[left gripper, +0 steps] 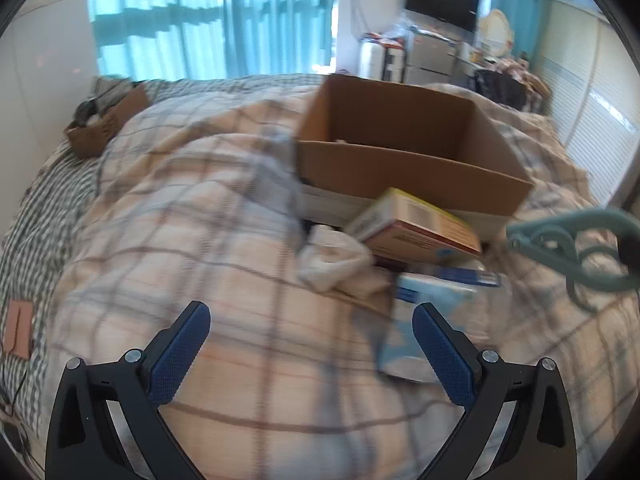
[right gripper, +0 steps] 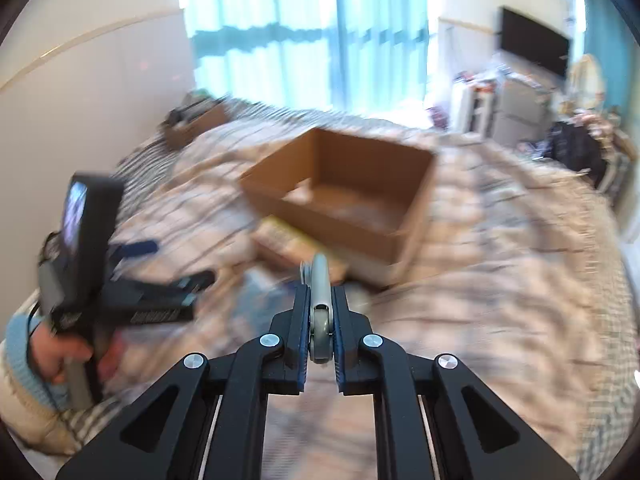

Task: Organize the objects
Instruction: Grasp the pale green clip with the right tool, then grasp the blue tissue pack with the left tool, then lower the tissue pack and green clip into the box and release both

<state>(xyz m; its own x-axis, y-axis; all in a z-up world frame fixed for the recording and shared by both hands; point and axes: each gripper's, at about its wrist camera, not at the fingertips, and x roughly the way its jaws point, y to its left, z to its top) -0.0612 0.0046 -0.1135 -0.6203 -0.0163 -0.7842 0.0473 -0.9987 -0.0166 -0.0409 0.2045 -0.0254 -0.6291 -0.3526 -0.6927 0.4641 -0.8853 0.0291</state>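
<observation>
From my left wrist, my left gripper point(left gripper: 312, 354) hangs spread wide over the plaid quilt point(left gripper: 192, 248), holding nothing. Ahead and to its right lie an orange carton point(left gripper: 416, 228) and the open cardboard box point(left gripper: 400, 148). From my right wrist, my right gripper point(right gripper: 320, 320) is clamped on a grey-green clothes peg point(right gripper: 320, 300), the box point(right gripper: 344, 196) just beyond its tips.

Your left wrist camera sits low over the plaid quilt point(left gripper: 224, 240), facing the cardboard box point(left gripper: 400, 160) at close range. Your right wrist camera looks from higher, apparently farther back, heavily blurred. Both views share the box point(right gripper: 340, 192) and curtained window point(right gripper: 312, 32).
</observation>
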